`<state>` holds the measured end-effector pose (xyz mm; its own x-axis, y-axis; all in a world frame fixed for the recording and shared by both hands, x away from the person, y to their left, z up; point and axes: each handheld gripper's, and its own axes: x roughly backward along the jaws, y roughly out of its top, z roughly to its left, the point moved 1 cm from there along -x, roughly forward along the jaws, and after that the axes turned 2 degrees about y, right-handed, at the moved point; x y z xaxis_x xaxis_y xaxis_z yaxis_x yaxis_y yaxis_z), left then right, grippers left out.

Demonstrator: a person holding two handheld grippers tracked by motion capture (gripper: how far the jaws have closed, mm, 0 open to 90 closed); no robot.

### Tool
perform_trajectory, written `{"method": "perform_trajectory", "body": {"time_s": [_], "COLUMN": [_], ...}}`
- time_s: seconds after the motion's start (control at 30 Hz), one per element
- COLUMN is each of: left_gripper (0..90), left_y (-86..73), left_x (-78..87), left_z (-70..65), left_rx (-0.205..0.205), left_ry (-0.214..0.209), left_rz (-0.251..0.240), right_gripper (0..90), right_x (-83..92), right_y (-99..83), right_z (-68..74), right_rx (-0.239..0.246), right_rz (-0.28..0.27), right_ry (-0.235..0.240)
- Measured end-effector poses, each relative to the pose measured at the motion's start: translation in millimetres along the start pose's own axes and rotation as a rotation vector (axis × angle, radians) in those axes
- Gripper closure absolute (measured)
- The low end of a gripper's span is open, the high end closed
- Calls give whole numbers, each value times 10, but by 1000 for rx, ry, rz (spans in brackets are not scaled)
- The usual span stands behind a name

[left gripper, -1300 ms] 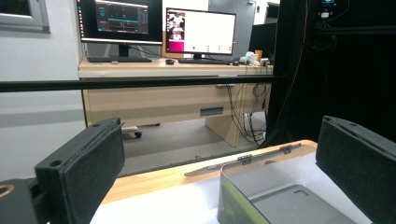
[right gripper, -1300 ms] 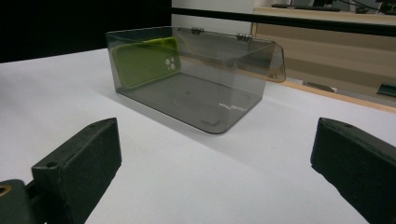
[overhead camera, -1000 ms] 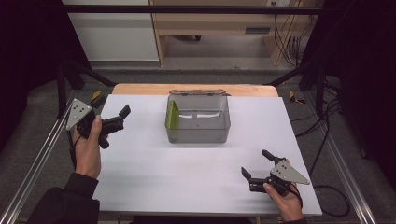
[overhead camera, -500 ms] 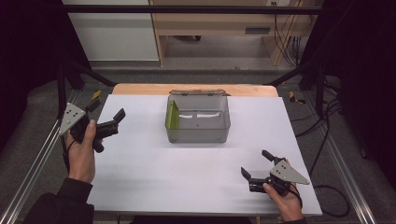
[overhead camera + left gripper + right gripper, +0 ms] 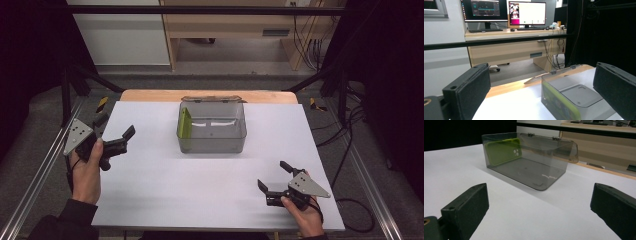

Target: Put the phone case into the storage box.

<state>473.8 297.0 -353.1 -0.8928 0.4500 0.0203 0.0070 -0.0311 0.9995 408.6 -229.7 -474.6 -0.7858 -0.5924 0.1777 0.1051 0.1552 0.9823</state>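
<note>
Jaws released on both: left gripper (image 5: 114,135) well left of clear box (image 5: 212,127), right gripper (image 5: 274,176) nearer the person. Box mid-bench (image 5: 150,190), lid back; green phone case (image 5: 185,123) upright against its left wall.

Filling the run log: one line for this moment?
left gripper: open, raised off table | right gripper: open, empty | green phone case: upright in clear box

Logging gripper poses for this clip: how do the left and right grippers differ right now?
The left gripper is held at the table's left edge, level with the clear box; the right gripper sits low near the table's front right corner. The left one's jaws point right toward the box, the right one's point up-left toward it. Both are open, holding nothing.
</note>
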Motion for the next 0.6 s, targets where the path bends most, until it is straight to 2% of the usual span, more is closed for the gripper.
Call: {"method": "perform_trajectory", "body": {"time_s": [0.27,0.6], "left_gripper": [11,13], "left_y": [-16,-82], "left_x": [47,154], "left_z": [-29,-65], "left_rx": [7,21], "left_ry": [-1,21], "left_rz": [-4,-16], "right_gripper": [20,20], "right_x": [1,2], "right_y": [0,1], "right_z": [-1,4], "right_rx": [0,0], "right_rz": [0,3], "right_ry": [-1,-1]}}
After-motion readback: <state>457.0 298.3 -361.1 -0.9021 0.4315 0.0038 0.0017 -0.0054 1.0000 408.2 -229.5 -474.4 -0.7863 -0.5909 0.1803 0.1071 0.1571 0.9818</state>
